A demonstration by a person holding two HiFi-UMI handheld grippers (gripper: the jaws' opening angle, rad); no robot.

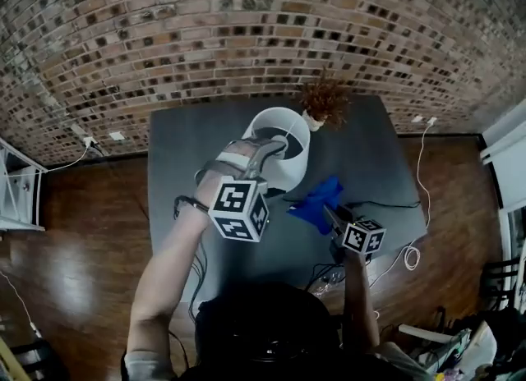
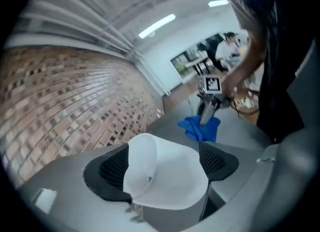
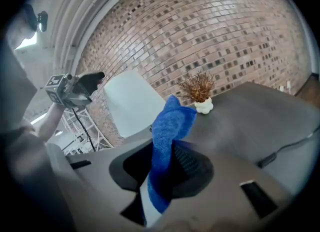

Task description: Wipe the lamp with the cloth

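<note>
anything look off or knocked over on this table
Nothing stands out. The lamp looks upright on the table, its white shade intact between the open jaws of the left gripper. The small potted plant stands upright behind it. The blue cloth is pinched in the right gripper. No spill or damage shows.

White lamp [image 1: 297, 156], blue cloth [image 1: 316, 204], grey table [image 1: 371, 151], red-brown brick wall [image 1: 246, 26].
</note>
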